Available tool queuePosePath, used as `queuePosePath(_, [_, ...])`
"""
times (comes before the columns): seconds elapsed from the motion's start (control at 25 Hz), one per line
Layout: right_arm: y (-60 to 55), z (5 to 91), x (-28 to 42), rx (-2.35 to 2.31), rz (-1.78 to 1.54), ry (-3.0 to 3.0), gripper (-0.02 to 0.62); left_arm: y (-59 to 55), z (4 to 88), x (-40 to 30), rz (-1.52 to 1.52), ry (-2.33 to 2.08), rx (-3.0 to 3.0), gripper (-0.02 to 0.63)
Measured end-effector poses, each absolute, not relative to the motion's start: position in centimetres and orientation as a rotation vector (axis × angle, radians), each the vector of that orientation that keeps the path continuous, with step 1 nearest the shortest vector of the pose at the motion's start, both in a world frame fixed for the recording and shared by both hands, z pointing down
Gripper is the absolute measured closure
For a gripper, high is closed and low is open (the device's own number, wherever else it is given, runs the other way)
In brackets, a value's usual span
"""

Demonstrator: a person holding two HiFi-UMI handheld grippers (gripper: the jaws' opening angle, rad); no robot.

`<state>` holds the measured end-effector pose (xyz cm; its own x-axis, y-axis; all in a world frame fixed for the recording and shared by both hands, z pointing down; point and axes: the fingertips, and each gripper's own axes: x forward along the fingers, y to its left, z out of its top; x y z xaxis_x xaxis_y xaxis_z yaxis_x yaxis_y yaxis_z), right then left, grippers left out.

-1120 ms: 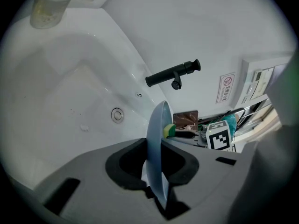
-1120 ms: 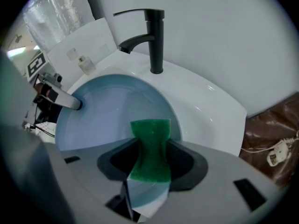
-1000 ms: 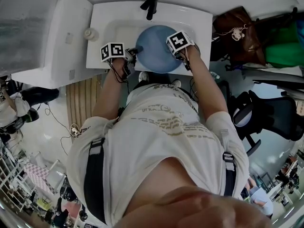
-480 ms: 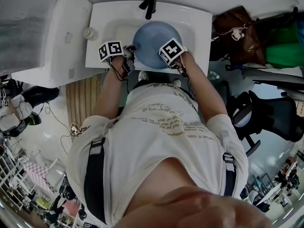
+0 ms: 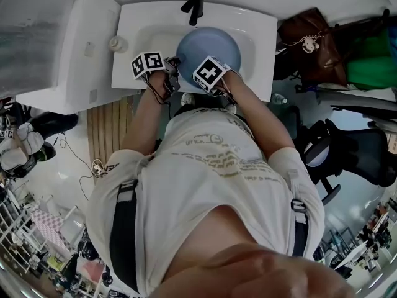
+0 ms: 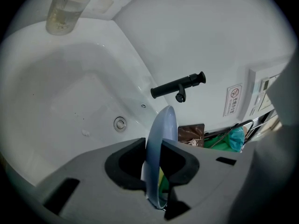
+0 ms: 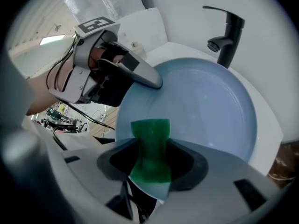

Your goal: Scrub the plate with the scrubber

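**Asker:** Where is the plate?

**Me:** The blue plate (image 5: 214,45) hangs over the basin of the white sink (image 5: 133,30), just in front of the black tap (image 5: 195,5). It is tilted up, not lying flat in the basin.

**Asker:** What holds it?

**Me:** My left claw (image 6: 154,160). Its jaws are nearly together and pinch the plate's rim, one pad on each face, so from that claw I see the plate edge-on.

**Asker:** And your other claw?

**Me:** My right claw (image 7: 152,164) is closed on the green scrubber (image 7: 150,148). The jaws squeeze its middle into a waist, and its free end sticks out past them and lies against the plate's inner face, close to the near rim. The left claw grips the rim just beside it, up and to the left in the right gripper view.

**Asker:** Anything else on the bench?

**Me:** A small clear bottle (image 6: 65,10) stands on the sink's ledge at the far left corner, well apart from the plate.
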<state>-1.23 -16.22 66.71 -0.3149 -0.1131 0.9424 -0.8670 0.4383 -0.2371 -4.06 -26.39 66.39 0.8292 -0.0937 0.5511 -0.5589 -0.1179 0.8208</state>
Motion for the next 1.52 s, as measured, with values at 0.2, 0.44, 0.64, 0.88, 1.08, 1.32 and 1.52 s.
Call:
queuePosePath(0.2, [-17.7,66.9,-0.1,0.911,1.045,-1.738,0.4,-25.3,66.0,-3.6,0.457,-0.482,1.7,0.532])
queuePosePath(0.44, [-19.9,66.3,1.0,0.996,1.11,-1.76,0.399,-24.1,65.6,-3.4,0.47,-0.438,1.719,0.534])
queuePosePath(0.64, [-21.1,66.3,1.6,1.024,1.119,-1.757,0.399,-22.4,65.6,-3.1,0.543,-0.412,1.765,0.532])
queuePosePath(0.88, [-21.9,66.8,3.4,1.089,1.141,-1.736,0.397,-21.1,66.0,-3.7,0.555,-0.359,1.751,0.532])
queuePosePath(1.08, [-22.6,66.7,5.9,1.153,1.146,-1.708,0.397,-21.0,65.6,-3.9,0.489,-0.34,1.712,0.529])
queuePosePath(1.32, [-21.1,67.8,9.4,1.22,1.195,-1.636,0.396,-21.4,65.6,-4.8,0.457,-0.358,1.692,0.528])
queuePosePath(1.52, [-19.6,68.5,11.1,1.269,1.229,-1.597,0.396,-22.1,65.6,-4.9,0.433,-0.385,1.688,0.526])
